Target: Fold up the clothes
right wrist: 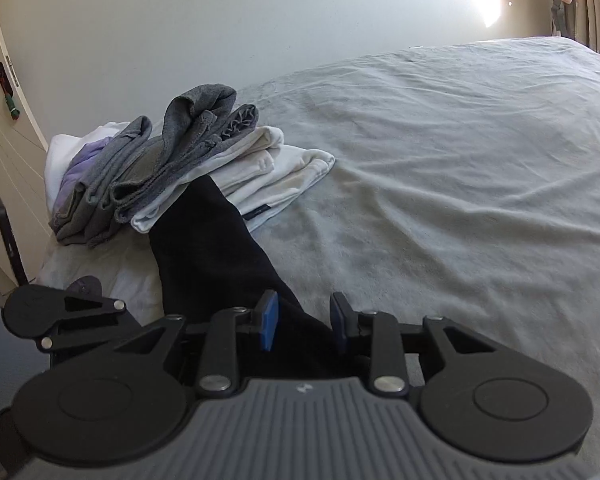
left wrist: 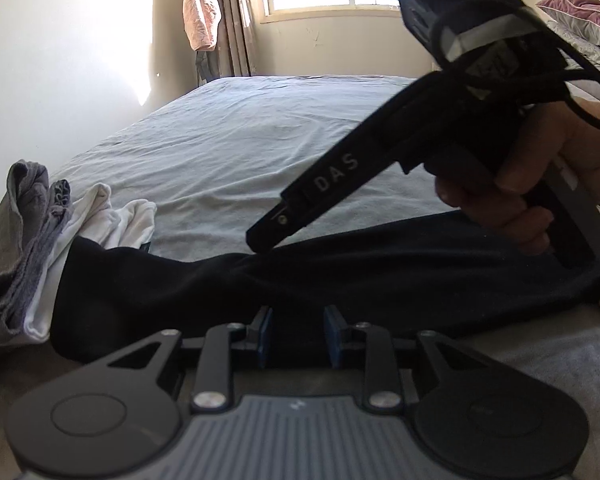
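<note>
The bedsheet [right wrist: 440, 168] was a plain pale grey-blue. Across its near edge lay a solid black garment [left wrist: 340, 280]. Beside that garment's far end sat a pile: white folded cloth [right wrist: 284, 172], mid-grey pieces [right wrist: 188, 140] on top, a lilac patch [right wrist: 82, 160] behind. Both grippers were black with blue pads [right wrist: 269, 326].

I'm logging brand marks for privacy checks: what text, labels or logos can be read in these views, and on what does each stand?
"DAS": white letters on the finger of the right gripper, seen from the left wrist.
Small white logo on each gripper's grey housing: no words to read.
Dark tag on the white folded garment: too small to read.
Pale label near the right gripper's top: blurred, unreadable.
</note>
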A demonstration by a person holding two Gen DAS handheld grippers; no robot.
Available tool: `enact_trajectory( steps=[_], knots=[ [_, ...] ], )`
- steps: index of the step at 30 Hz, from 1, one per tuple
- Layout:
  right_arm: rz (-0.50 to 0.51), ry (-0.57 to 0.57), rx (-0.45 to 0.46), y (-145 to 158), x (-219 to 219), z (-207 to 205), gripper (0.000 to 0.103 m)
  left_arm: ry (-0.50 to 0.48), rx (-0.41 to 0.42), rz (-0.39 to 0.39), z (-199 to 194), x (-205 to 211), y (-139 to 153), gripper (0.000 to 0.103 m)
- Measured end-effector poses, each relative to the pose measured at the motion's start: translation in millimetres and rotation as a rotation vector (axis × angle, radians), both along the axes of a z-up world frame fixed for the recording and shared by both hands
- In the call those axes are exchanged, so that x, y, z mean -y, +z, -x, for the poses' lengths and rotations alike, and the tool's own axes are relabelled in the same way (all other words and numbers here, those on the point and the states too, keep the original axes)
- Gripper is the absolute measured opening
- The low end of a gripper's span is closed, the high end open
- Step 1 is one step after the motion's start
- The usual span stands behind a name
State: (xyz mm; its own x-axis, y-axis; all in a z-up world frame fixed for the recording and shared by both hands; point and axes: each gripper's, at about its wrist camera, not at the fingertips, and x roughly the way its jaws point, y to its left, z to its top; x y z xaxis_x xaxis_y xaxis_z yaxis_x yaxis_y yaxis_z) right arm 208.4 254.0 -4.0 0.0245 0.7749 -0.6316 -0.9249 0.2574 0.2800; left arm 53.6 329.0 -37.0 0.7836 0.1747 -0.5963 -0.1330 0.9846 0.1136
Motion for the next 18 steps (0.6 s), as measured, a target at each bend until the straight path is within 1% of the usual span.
enact_trajectory(
  steps=[3, 4, 5, 6, 7, 8, 10, 13, 14, 15, 17, 18],
  knots=[
    [-0.007, 0.021, -0.089, -7.4, -19.8, -9.9, 0.032, -0.026, 0.004, -0.003, 0.8, -2.4, -1.7, 0.029],
    [0.007, 0.041, -0.101, -9.9, -26.9, -9.7, 0.032, -0.031, 0.008, 0.009, 1.1, -4.1, -1.9, 0.029],
    [0.024, 0.057, -0.079, -11.1, -32.8, -6.4, 0.025, -0.04, 0.01, 0.019, 1.2, -5.6, -2.0, 0.029],
    [0.039, 0.071, -0.056, -12.1, -38.4, -3.2, 0.003, -0.046, 0.008, 0.023, 1.0, -6.6, -2.1, 0.029],
    [0.035, 0.069, -0.024, -10.1, -41.6, -0.3, 0.003, -0.049, -0.004, 0.023, -0.1, -7.4, -2.4, 0.029],
    [-0.003, 0.043, 0.014, -5.0, -42.9, 0.8, 0.003, -0.051, -0.016, 0.024, -1.1, -8.2, -2.7, 0.029],
    [-0.047, 0.004, 0.0, 1.3, -43.4, -4.3, 0.003, -0.054, -0.036, 0.02, -3.0, -8.8, -3.1, 0.029],
    [0.025, -0.008, 0.053, -0.1, -50.1, -5.2, 0.004, -0.053, -0.045, 0.027, -2.8, -10.0, 0.0, 0.029],
    [0.046, -0.013, 0.068, -0.3, -51.6, -5.7, 0.006, -0.053, -0.039, 0.02, -1.9, -10.4, 1.6, 0.029],
    [0.037, -0.02, 0.064, 2.0, -46.0, -7.7, 0.013, -0.052, -0.033, 0.011, -1.1, -10.9, 3.2, 0.03],
    [0.019, -0.035, 0.055, 6.7, -34.8, -11.7, 0.015, -0.016, -0.018, 0.006, 0.4, -14.1, 5.8, 0.032],
    [0.019, -0.042, 0.054, 8.6, -27.3, -13.1, 0.018, 0.007, -0.013, 0.006, 0.9, -16.2, 7.0, 0.032]
  ],
)
